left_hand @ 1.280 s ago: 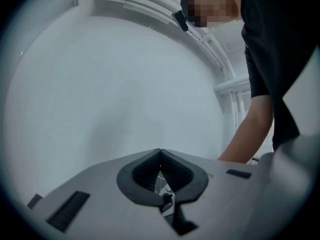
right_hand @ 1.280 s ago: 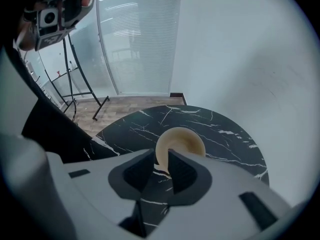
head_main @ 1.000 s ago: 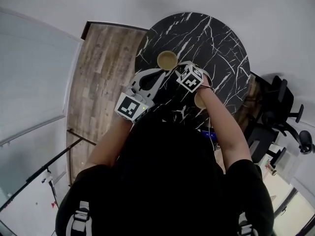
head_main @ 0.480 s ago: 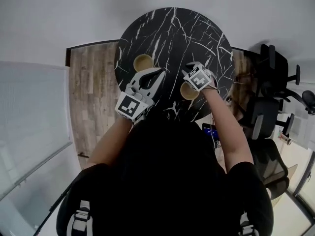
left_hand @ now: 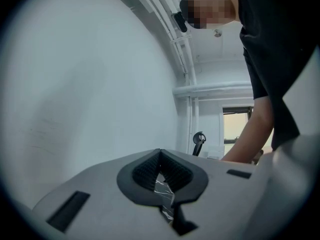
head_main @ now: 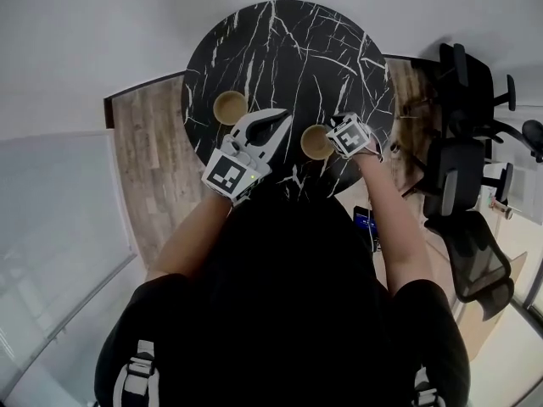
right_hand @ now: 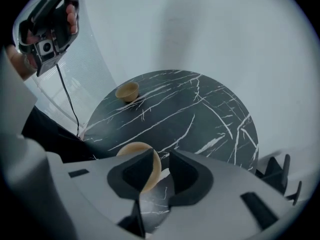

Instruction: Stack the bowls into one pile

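While the right gripper (right_hand: 161,157) points steeply down at the lower right part of the round black marble surface (head_main: 288,49), its fingers (right_hand: 136,173) stand apart and have just been opening. The rim of the near bowl (head_main: 316,142) shows in the gap, close against the finger at the left of the right gripper view. The other finger is clear of it, so the bowl is released and rests on the surface. In the head view this tan bowl lies just left of that gripper, near the surface's lower edge.

The second bowl (head_main: 230,107), also tan and upright, stands alone at the surface's left side, well apart from the first; the two are not stacked.

Between them in the head view is the left gripper (head_main: 284,119), held level over the surface. Its fingers are clenched together at the tips with nothing between them — only a sliver of marble shows through the hollow behind the tips in the left gripper view. Office chairs (head_main: 462,176) stand at the right of the head view.
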Available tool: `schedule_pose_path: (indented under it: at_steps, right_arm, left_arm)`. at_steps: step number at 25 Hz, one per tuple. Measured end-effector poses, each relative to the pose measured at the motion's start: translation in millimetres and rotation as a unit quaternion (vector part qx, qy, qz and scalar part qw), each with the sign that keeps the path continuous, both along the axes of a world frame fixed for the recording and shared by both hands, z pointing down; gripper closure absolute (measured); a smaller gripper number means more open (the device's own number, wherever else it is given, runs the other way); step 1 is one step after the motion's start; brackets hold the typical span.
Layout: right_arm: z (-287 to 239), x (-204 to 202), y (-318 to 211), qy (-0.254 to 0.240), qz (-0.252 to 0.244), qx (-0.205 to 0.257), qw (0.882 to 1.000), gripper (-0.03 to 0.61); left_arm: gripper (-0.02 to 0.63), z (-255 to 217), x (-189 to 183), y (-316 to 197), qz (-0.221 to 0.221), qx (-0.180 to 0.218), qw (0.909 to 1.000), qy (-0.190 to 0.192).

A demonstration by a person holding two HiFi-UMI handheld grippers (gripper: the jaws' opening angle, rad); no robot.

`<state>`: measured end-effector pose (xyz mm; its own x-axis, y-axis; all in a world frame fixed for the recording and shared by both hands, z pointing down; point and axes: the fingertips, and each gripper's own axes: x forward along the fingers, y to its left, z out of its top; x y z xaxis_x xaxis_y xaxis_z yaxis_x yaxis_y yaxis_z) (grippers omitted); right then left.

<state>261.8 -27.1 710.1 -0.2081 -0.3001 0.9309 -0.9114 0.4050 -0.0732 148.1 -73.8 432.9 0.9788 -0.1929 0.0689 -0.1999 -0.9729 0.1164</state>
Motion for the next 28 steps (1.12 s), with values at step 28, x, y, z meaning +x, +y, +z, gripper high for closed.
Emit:
schedule_pose_path:
  at_steps: [28]
  right_arm:
    - [69.8,3.3,48.4,0.005,0.029,-0.076,0.997,0.525]
  left_arm:
    - [0.609,15.1,-17.2,7.3,-0.027,-0.02,0.9994,-0.012]
